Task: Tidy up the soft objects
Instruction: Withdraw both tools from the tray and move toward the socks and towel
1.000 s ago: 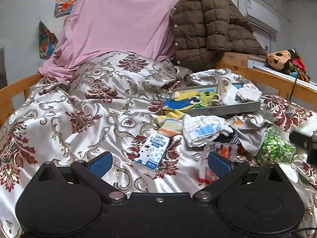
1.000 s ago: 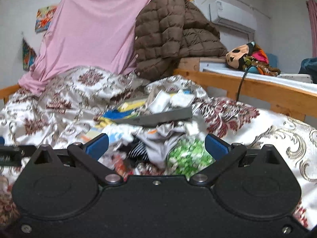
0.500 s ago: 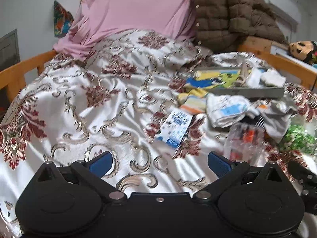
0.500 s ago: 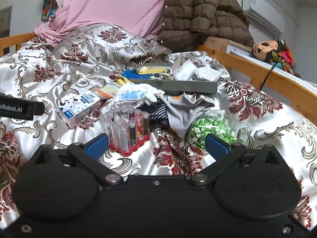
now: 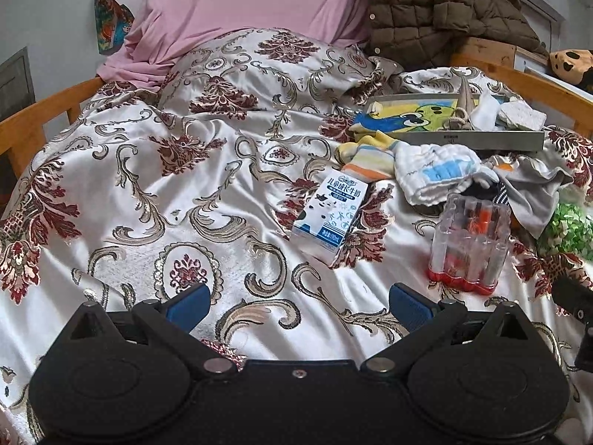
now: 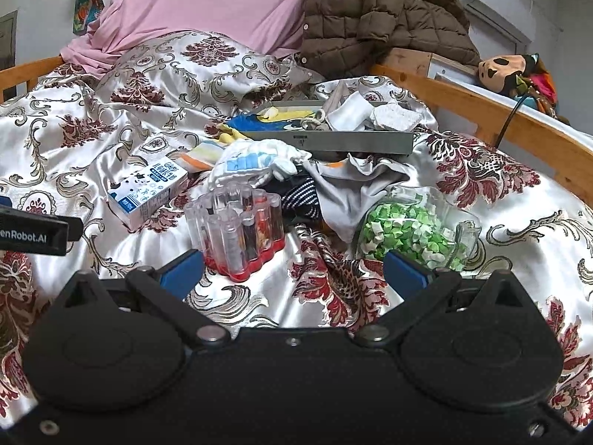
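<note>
Soft things lie in a heap on the bed: a white and blue cloth (image 5: 437, 174) (image 6: 255, 161), a striped sock (image 5: 367, 155), a grey garment (image 5: 533, 189) (image 6: 352, 189) and a dark striped sock (image 6: 300, 194). A grey tray (image 5: 470, 139) (image 6: 333, 141) behind them holds a yellow and blue cloth (image 5: 407, 113) and white pieces (image 6: 352, 113). My left gripper (image 5: 296, 302) is open and empty above bare bedspread, left of the heap. My right gripper (image 6: 292, 270) is open and empty in front of the heap.
A milk carton (image 5: 328, 213) (image 6: 146, 193), a clear rack of tubes (image 5: 469, 243) (image 6: 237, 233) and a clear jar of green paper stars (image 6: 411, 231) lie near the heap. Wooden bed rails (image 6: 481, 118) run on both sides. A pink sheet (image 5: 252, 3) and brown jacket (image 6: 370, 15) stand behind.
Both grippers have risen and tilted down, so the bed now shows from higher up. The left one has also shifted left. Nothing on the bed has moved.
</note>
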{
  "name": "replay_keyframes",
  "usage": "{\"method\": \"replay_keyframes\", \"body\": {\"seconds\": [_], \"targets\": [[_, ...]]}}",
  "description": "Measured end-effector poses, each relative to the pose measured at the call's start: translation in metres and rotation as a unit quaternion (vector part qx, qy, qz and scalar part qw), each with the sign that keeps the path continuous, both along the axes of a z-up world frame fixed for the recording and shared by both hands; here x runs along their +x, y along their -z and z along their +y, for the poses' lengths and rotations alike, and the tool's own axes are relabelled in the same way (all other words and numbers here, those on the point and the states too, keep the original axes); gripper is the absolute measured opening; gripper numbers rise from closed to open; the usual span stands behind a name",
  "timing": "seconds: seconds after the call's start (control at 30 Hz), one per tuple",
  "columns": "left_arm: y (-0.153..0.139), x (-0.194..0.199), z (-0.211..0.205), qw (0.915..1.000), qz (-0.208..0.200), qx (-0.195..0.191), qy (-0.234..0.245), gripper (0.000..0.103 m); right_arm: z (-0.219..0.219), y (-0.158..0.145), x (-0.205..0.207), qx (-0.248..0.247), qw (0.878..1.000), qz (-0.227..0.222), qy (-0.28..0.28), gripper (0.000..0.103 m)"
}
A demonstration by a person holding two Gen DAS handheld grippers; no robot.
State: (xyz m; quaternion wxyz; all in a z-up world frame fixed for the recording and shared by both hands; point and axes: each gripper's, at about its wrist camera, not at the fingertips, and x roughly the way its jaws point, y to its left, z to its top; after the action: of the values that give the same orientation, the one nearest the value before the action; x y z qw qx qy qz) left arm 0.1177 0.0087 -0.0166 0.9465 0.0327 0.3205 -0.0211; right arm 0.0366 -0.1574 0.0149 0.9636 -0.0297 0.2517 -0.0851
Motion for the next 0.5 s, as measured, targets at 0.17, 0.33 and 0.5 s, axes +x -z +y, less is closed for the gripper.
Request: {"method": "replay_keyframes", "body": {"seconds": [0.17, 0.33, 0.5], "targets": [[0.003, 0.003, -0.002, 1.0, 0.007, -0.003, 0.003, 0.102, -0.001, 0.001, 0.004, 0.004, 1.0, -0.002, -0.004, 0.102], [0.004, 0.006, -0.004, 0.9998, 0.006, -0.012, 0.012, 0.102, -0.002, 0.001, 0.009, 0.008, 1.0, -0.005, -0.006, 0.102], [0.002, 0.007, -0.008, 0.9992, -0.024, -0.026, 0.018, 0.102, -0.007, -0.001, 0.015, 0.012, 1.0, -0.024, -0.008, 0.102]]}}
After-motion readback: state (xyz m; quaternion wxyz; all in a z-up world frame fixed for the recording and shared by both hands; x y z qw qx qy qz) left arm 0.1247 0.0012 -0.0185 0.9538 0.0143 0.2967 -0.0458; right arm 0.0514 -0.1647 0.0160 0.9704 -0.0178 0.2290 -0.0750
